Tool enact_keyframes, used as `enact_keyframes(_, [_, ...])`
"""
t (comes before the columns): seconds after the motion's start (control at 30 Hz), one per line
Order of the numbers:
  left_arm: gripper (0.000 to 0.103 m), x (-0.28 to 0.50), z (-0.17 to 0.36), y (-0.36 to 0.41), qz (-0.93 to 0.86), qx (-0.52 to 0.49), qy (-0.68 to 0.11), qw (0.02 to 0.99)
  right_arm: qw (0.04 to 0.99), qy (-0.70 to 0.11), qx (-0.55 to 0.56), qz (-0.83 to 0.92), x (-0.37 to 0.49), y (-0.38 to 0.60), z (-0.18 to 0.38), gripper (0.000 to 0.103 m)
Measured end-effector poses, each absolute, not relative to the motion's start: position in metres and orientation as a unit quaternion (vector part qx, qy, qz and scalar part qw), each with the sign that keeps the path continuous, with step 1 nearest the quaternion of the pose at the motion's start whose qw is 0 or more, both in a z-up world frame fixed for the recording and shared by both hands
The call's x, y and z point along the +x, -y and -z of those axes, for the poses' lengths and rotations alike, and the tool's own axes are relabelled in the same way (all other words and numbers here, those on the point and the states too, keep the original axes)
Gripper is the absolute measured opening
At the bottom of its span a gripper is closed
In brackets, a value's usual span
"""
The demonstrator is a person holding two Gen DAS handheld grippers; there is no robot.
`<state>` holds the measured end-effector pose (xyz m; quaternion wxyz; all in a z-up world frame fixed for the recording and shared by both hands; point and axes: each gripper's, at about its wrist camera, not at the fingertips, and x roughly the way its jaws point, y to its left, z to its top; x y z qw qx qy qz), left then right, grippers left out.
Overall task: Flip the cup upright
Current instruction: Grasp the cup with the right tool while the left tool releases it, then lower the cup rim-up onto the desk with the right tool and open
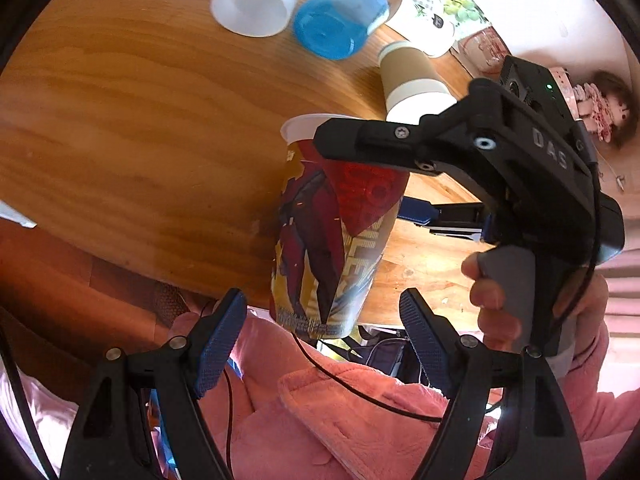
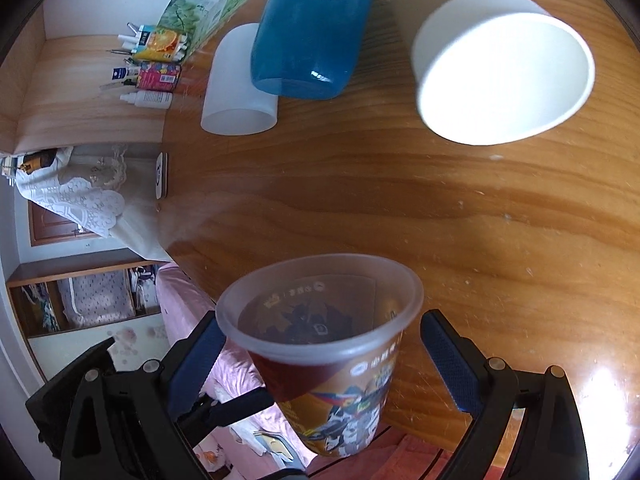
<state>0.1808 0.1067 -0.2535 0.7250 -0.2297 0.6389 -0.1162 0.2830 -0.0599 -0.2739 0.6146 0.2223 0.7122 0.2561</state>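
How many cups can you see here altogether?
4. The printed cup sits between the right gripper fingers, off the table edge. Lying on the table: a white frosted cup, a blue cup and a brown paper cup. More may be hidden.

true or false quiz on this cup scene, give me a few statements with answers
1. The right gripper holds the printed cup in the air, off the table. True.
2. The left gripper is clamped on the printed cup. False: it is open, its fingers spread to either side of the cup's base without touching it.
3. The blue cup stands upright. False: it lies on its side.
4. The white cup lies on its side right beside the blue cup. True.
5. The brown paper cup is full of liquid. False: it lies on its side and its inside shows empty.
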Motion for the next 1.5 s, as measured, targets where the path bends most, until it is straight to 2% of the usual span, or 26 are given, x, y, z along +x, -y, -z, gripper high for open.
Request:
enact_keyframes(0.13, [0.082,0.176,0.250,-0.113,0.105,-0.235,-0.637,0.727,0.621,-0.705,0.217,-0.264,0.286,0.053,0.273,0.084])
enact_keyframes(0.23, [0.082,0.177,0.250,-0.114,0.099,-0.235,-0.636,0.728,0.627,-0.697,0.220,-0.270,0.287,0.051,0.271,0.082])
enact_keyframes(0.47, [0.082,0.176,0.247,-0.116,0.097,-0.226,-0.636,0.732,0.675,-0.645,0.222,-0.281,0.286,0.058,0.250,0.082])
enact_keyframes(0.77, [0.082,0.179,0.247,-0.117,0.098,-0.219,-0.636,0.734,0.803,-0.505,0.132,-0.288,0.271,0.067,0.205,0.081])
enact_keyframes(1.23, [0.082,0.175,0.252,-0.123,0.073,-0.222,-0.643,0.730,0.904,-0.316,0.016,-0.287,0.223,0.062,0.201,0.081])
enact_keyframes(1.5, [0.082,0.172,0.251,-0.125,0.060,-0.218,-0.643,0.732,0.896,-0.300,-0.031,-0.324,0.203,0.056,0.207,0.081])
